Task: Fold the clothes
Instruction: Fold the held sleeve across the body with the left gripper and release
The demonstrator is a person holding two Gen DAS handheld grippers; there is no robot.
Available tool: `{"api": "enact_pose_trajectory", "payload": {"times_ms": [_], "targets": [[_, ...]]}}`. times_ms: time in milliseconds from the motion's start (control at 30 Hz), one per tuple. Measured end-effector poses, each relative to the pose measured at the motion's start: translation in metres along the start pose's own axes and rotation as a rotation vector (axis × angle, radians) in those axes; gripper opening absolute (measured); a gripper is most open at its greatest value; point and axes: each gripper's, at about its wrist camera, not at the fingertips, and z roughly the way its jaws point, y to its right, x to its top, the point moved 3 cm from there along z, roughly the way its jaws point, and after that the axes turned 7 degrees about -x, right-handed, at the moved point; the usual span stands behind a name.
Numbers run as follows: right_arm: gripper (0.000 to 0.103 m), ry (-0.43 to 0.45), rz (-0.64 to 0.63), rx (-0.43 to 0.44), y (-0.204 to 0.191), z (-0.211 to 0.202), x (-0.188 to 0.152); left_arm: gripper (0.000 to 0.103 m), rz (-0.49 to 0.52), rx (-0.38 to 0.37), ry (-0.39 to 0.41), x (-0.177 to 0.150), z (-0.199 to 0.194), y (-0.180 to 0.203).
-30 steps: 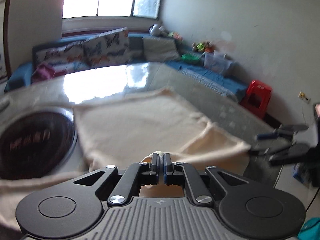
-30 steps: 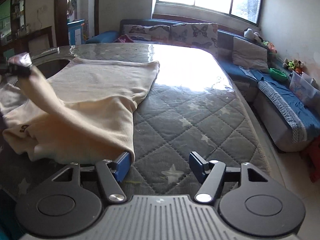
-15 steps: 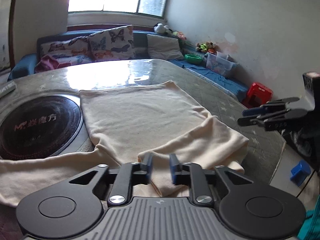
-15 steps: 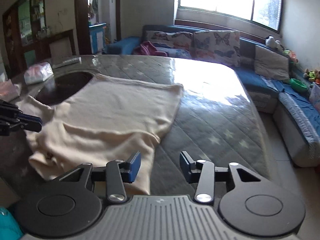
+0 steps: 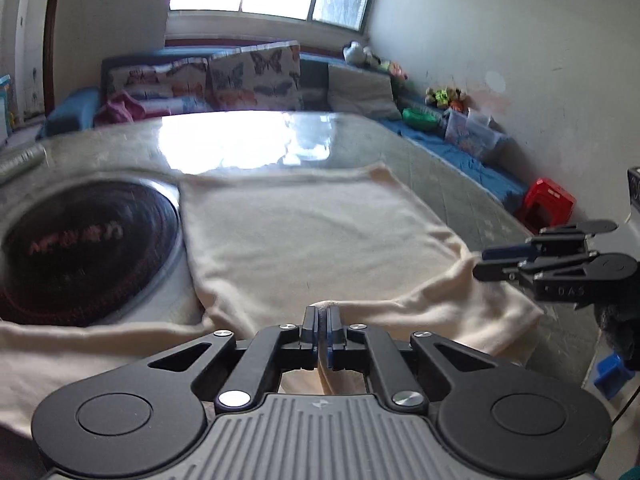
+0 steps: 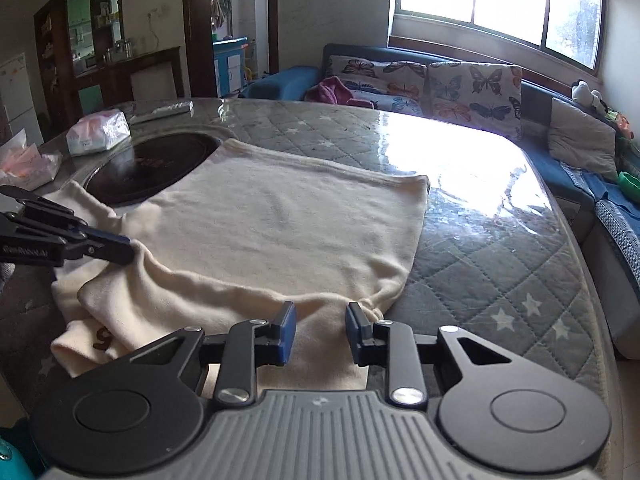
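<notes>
A cream garment (image 5: 312, 240) lies spread on the quilted grey table (image 6: 500, 264), its near part folded over and bunched; it also shows in the right wrist view (image 6: 280, 224). My left gripper (image 5: 323, 334) is shut on a fold of the garment's near edge, and it shows from the side in the right wrist view (image 6: 120, 250). My right gripper (image 6: 320, 332) is open, its fingers either side of the garment's near right corner. It also shows at the right of the left wrist view (image 5: 486, 264).
A round black cooktop (image 5: 80, 256) is set in the table left of the garment. White packets (image 6: 98, 132) and a remote lie at the far left edge. A sofa with butterfly cushions (image 6: 440, 84) runs behind; a red stool (image 5: 546, 206) stands on the floor at right.
My left gripper was shut on the garment, opened half a second ago, and has shut again on its near edge. My right gripper has moved down to the garment's near right corner.
</notes>
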Motion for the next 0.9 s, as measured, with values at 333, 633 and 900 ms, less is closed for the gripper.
{"api": "enact_pose_trajectory", "payload": {"times_ms": [333,633,900], "targets": [[0.026,0.012,-0.016,-0.012,-0.006,0.009,-0.001,0.010,-0.041,0.049,-0.040,-0.020,-0.009,-0.019],[0.027,-0.010,-0.106,0.009,-0.031,0.016,0.001,0.036,-0.230,0.294,0.057,-0.032,-0.069,-0.076],[0.035,0.023,-0.164,0.081,-0.059,0.015,0.008,0.045,-0.408,0.556,0.121,-0.048,-0.109,-0.133]]}}
